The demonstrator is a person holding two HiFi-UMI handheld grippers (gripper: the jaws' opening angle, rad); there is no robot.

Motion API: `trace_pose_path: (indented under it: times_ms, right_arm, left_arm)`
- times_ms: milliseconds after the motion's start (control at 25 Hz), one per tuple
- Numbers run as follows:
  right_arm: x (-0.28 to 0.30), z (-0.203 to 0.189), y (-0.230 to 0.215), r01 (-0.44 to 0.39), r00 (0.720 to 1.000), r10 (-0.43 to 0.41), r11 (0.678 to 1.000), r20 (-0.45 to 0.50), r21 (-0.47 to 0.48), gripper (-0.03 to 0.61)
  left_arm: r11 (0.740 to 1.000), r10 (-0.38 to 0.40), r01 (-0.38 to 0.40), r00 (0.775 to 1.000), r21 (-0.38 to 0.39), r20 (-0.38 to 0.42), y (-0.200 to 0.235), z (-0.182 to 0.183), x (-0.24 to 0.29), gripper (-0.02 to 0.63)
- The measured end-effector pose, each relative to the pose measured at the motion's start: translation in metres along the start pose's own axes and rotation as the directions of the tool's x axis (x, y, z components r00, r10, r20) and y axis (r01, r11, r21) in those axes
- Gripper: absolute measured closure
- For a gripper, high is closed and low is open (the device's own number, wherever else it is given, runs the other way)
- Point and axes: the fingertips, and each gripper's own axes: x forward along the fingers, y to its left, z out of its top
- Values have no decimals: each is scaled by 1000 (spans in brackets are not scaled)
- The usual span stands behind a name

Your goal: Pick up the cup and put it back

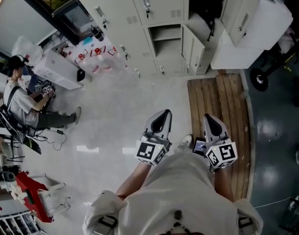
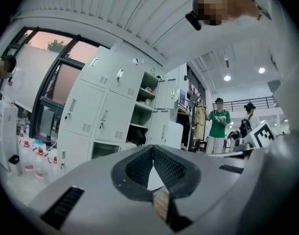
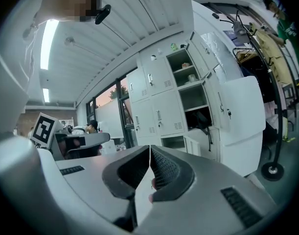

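Presently: left gripper [image 1: 163, 113], lower centre, jaws pressed together, nothing between; right gripper [image 1: 211, 118] beside it, jaws likewise closed, empty; wooden pallet [image 1: 232, 106] right of centre; lockers [image 1: 154, 13] upper centre; cup not made out in any view

Cup not distinguishable in any view, small pale items [image 3: 190, 77] on the upper shelves of an open white locker [image 3: 202, 98] on the far side of the room, too small to tell whether one is a cup
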Motion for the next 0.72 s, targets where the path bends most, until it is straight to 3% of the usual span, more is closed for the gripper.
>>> trace_pose_path:
  times_ms: [80, 240, 480, 720]
  right_arm:
    - [7, 8, -24, 4, 1000, -4, 1000, 8, -2, 552]
    - [18, 22, -63, 15, 1000, -15, 1000, 20, -7, 552]
    - [38, 22, -97, 35, 999, -36, 999, 16, 28, 552]
    - [70, 21, -131, 80, 997, -80, 996, -2, 41, 552]
  left_arm:
    - [1000, 2, -2, 1000, -25, 6, -2, 1, 23, 604]
    - [1000, 6, -6, 1000, -5, 11, -6, 2, 64, 604]
    - [999, -29, 29, 1000, 45, -7, -5, 6, 113, 604]
    - [998, -56, 57, 997, 32, -47, 14, -11, 171, 604]
